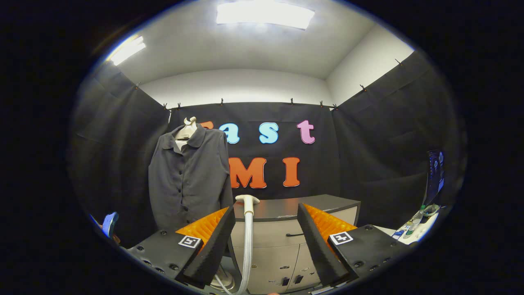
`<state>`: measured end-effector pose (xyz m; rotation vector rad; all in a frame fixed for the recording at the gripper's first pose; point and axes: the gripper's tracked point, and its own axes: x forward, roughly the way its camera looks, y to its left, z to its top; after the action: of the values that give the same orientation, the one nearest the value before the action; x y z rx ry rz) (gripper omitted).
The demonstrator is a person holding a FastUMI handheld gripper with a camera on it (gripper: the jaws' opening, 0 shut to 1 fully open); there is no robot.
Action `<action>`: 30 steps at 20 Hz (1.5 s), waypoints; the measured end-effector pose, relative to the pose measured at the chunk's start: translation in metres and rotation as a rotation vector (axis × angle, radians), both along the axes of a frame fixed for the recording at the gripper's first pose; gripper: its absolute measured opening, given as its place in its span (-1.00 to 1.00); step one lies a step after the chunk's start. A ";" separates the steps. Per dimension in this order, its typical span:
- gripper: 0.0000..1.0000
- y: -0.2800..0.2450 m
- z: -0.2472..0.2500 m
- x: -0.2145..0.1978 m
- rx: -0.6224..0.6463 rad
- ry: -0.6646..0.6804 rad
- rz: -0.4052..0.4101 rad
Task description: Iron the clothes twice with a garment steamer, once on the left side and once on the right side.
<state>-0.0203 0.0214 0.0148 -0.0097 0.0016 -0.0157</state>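
The tongs stand wide, their two fingers well apart and pressing on nothing. Between the fingers, nearer the left one, rises the garment steamer: its pale head sits atop an upright hose that runs down to a base low beside the left finger, only partly seen. Beyond the left finger hangs a dark grey button-up shirt on a pale mannequin form, its collar open and its front facing the tongs, apart from the steamer head. Beyond the gap stands a counter with a dark top and light cabinet doors and drawers below; whether anything is inside them cannot be told. Off past the right finger lies a light surface with a clear plastic bottle and a few small items too blurred to name.
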 end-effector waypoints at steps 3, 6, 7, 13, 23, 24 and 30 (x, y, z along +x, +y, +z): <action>0.96 0.002 0.001 0.002 0.012 0.000 0.007; 0.96 -0.001 0.000 0.005 0.008 0.003 -0.003; 0.96 -0.001 0.000 0.006 0.010 0.004 -0.003; 0.96 0.019 0.026 0.031 -0.010 -0.032 0.017; 0.96 0.067 0.010 0.242 0.104 0.199 0.148; 0.96 0.068 0.000 0.262 0.109 0.246 0.160; 0.99 0.059 -0.073 0.379 0.073 0.468 0.194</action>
<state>0.3589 0.0809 -0.0586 0.0598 0.4692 0.1804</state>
